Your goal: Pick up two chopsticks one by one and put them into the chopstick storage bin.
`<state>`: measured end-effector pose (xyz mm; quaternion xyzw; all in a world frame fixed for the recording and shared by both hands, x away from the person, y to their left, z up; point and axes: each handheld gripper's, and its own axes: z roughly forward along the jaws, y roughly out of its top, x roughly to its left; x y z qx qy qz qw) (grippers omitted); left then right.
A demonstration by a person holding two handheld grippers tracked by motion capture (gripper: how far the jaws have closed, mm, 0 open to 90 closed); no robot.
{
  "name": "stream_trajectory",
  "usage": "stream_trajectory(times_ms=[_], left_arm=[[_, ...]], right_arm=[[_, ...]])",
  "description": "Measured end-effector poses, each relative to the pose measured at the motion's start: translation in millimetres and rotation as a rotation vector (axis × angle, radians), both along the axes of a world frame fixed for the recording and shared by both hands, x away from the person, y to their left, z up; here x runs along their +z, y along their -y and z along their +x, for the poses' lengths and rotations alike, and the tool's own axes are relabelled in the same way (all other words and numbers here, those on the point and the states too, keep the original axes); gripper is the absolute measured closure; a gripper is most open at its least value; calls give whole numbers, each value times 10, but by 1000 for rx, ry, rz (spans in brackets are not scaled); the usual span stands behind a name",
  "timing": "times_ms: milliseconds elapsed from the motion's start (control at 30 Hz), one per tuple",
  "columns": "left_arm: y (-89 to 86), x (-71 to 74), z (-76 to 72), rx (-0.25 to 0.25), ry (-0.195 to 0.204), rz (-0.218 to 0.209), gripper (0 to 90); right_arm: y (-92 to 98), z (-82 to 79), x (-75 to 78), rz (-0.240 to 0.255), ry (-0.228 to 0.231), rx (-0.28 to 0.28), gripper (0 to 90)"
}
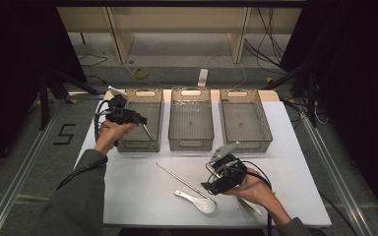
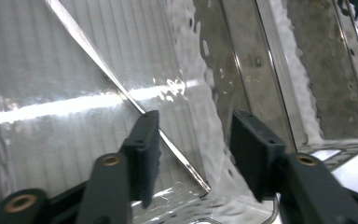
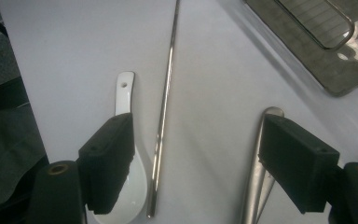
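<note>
Steel rod (image 1: 147, 132) drops into the clear plastic left bin (image 1: 139, 145); we keep our left tool (image 2: 193, 154) spread, right tool (image 3: 196, 158) open, lifting straight out.

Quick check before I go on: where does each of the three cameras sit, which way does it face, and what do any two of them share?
High view: above the near edge, facing forward and down on the table; both sleeves, hands and grippers show.
Left gripper view: on the left gripper, open jaws over the left basket.
Right gripper view: on the right gripper, open, facing the table.
High and right gripper views share the white spoon and metal rod.
</note>
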<state>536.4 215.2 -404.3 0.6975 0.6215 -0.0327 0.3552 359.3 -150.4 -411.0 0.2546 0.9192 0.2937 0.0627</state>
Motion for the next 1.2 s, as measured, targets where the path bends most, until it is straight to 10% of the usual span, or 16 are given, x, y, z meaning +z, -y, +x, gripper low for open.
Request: stream_trajectory(times_ms=[333,567,1200], left_arm=[[148,239,-475,-100,183,-73,278],[212,252,-918,-186,306,-115,193],[254,-49,-1567,-246,463,-125,177]], right_arm=[[-102,32,-5,-43,-3,-12,297],[-349,111,-150,-171,-64,20,341],[-525,159,-385,-288,-142,73,504]])
